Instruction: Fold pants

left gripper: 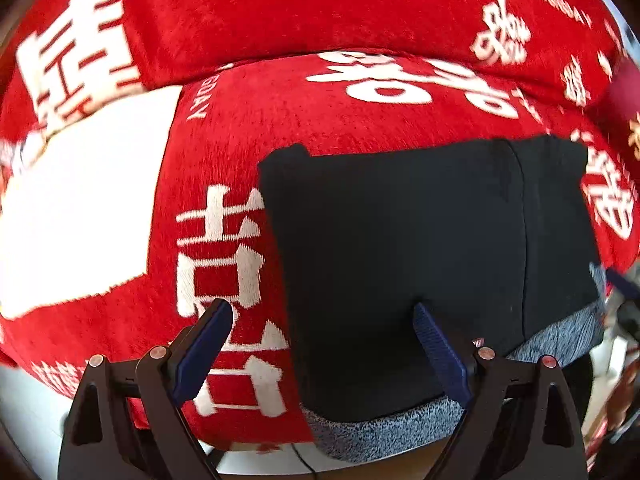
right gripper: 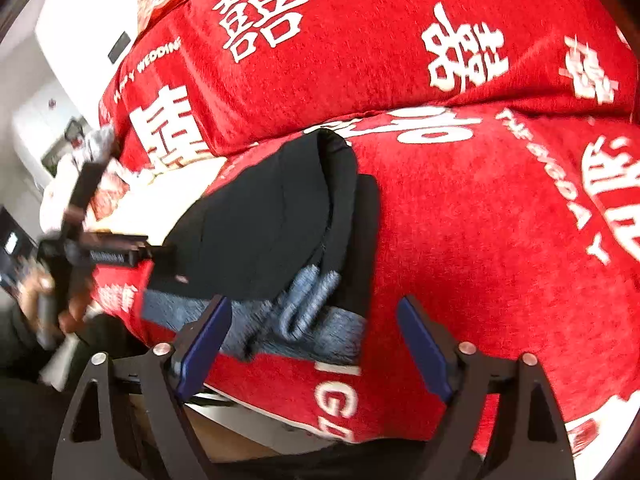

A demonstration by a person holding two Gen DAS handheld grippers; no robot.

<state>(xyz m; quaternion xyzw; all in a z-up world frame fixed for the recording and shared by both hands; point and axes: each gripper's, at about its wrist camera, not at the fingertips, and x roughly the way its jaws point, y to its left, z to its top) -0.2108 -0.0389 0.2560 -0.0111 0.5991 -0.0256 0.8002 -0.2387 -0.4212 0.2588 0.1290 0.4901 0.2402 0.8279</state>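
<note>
Now I see the folded black pants (left gripper: 420, 248) lying on the red blanket (left gripper: 240, 128), and both my left gripper (left gripper: 322, 344) and right gripper (right gripper: 316, 340) have fingers spread wide, holding nothing.

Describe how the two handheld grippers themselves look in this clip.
Both match: the left gripper and right gripper have black angular frames with triangular cut-outs, round copper or silver rivets, and blue ribbed fingers. No cables or sleeves are visible on either.

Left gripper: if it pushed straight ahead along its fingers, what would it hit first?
Probably the folded black pants, near their left edge, which lie on the red blanket. The left gripper is open and empty; its distance from them is unclear.
</note>
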